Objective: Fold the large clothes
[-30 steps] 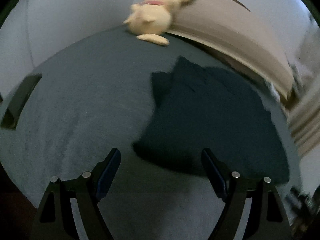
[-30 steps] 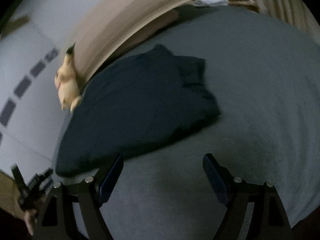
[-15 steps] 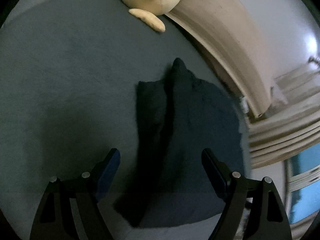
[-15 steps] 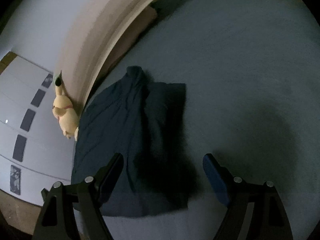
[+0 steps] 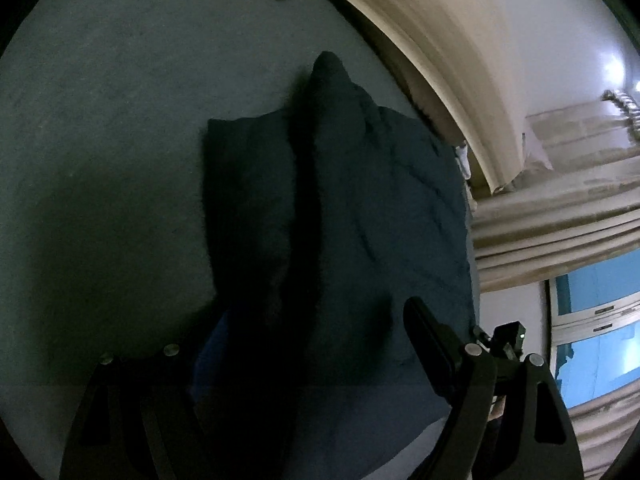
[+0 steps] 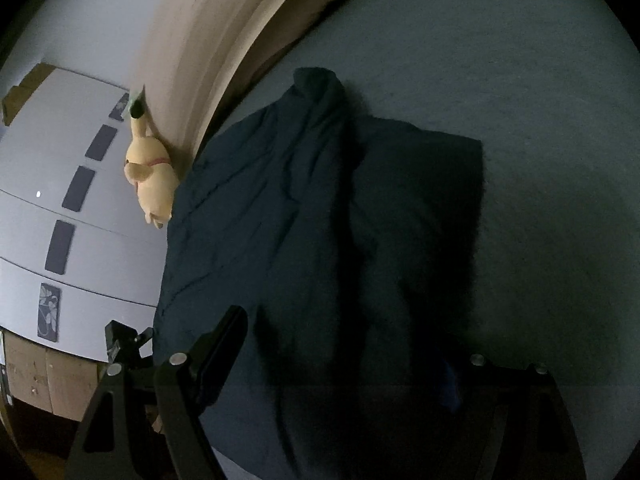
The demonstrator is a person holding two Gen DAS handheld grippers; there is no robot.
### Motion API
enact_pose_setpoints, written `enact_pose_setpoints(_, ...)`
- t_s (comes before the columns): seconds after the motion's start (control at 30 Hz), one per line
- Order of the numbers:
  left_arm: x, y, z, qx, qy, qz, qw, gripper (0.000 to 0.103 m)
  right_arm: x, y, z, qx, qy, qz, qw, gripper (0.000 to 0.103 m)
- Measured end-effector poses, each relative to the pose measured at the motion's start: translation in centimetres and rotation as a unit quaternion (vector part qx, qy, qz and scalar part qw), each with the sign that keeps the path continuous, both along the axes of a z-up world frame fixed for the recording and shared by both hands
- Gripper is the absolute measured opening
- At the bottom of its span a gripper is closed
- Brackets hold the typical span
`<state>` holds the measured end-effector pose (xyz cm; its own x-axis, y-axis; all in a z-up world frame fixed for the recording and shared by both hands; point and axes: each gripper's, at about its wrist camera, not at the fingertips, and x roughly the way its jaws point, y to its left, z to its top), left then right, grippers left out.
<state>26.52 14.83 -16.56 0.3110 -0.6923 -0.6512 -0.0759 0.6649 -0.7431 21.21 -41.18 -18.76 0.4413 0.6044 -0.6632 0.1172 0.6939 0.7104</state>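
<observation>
A dark navy garment (image 5: 360, 216) lies partly folded on a grey-blue bed (image 5: 100, 120); one side is folded over the middle, and its collar end points away from me. It also shows in the right wrist view (image 6: 300, 220). My left gripper (image 5: 316, 344) is open and low over the garment's near edge, its fingers astride the cloth. My right gripper (image 6: 348, 344) is open over the same near edge. Neither holds the cloth. The near hem is in deep shadow.
A beige headboard (image 5: 432, 40) runs along the bed's far side. A yellow plush toy (image 6: 152, 176) lies by it. Curtains (image 5: 560, 208) and a window stand on the left wrist view's right. A white wardrobe (image 6: 60, 160) and cardboard boxes (image 6: 44, 380) stand beside the bed.
Both grippers have moved forward and down over the garment's near edge. The garment has not moved. Both stay open.
</observation>
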Motion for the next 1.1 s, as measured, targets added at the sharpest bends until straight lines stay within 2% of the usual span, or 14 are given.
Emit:
enact_pose_setpoints(0.07, -0.2, -0.8, -0.1, 0.020, -0.008, -0.011, 0.9997, 0.083, 0.4, 0.5, 0.3, -0.019, -0.003, 0.016, 1.000, 0.070)
enact_pose_setpoints(0.17, -1.1, -3.0, 0.8, 0.106, -0.037, -0.041, 0.9928, 0.073, 1.1, 1.6, 0.1, -0.047, 0.007, 0.032, 0.998, 0.060)
enact_pose_setpoints(0.23, -1.3, -4.1, 1.4, 0.131, -0.039, -0.048, 0.9894, 0.050, 1.4, 2.3, 0.5, -0.064, 0.006, 0.040, 0.997, 0.044)
enact_pose_setpoints(0.33, -1.3, -4.5, 3.3, 0.162, -0.050, -0.048, 0.9843, 0.025, 1.4, 4.3, 3.1, -0.120, -0.010, 0.055, 0.991, 0.028)
enact_pose_setpoints(0.4, -1.5, -5.0, 5.2, 0.185, -0.067, -0.049, 0.9791, 0.020, 1.4, 5.3, 5.7, -0.141, -0.031, 0.055, 0.988, 0.025)
enact_pose_setpoints(0.5, -2.1, -5.0, 8.8, 0.184, -0.101, -0.046, 0.9767, 0.017, 0.8, 6.6, 11.2, -0.156, -0.082, 0.059, 0.983, 0.022)
enact_pose_setpoints(0.6, -3.3, -5.6, 14.4, 0.174, -0.156, -0.036, 0.9716, 0.015, -0.1, 8.5, 16.8, -0.180, -0.131, 0.068, 0.972, 0.021)
enact_pose_setpoints(0.67, -5.0, -6.0, 18.4, 0.178, -0.202, -0.030, 0.9626, 0.016, -1.5, 9.0, 20.8, -0.196, -0.167, 0.064, 0.964, 0.021)
enact_pose_setpoints(0.8, -9.2, -6.1, 22.2, 0.167, -0.256, -0.023, 0.9519, 0.016, -5.5, 7.2, 24.1, -0.198, -0.207, 0.037, 0.957, 0.021)
enact_pose_setpoints(0.87, -11.1, -6.1, 21.5, 0.164, -0.265, -0.023, 0.9500, 0.016, -7.2, 6.4, 23.8, -0.197, -0.213, 0.029, 0.957, 0.021)
enact_pose_setpoints(0.97, -13.0, -6.8, 17.9, 0.163, -0.247, -0.029, 0.9547, 0.016, -9.4, 5.0, 20.1, -0.182, -0.183, 0.012, 0.966, 0.021)
enact_pose_setpoints(1.03, -13.2, -7.4, 13.8, 0.155, -0.212, -0.029, 0.9644, 0.019, -10.5, 4.6, 16.2, -0.180, -0.156, 0.008, 0.971, 0.023)
enact_pose_setpoints(1.07, -13.3, -7.5, 10.9, 0.164, -0.183, -0.028, 0.9690, 0.022, -10.4, 4.2, 14.0, -0.172, -0.133, 0.001, 0.976, 0.025)
enact_pose_setpoints(1.1, -13.4, -7.7, 7.5, 0.191, -0.134, -0.018, 0.9724, 0.027, -10.6, 3.7, 11.1, -0.173, -0.103, -0.005, 0.980, 0.034)
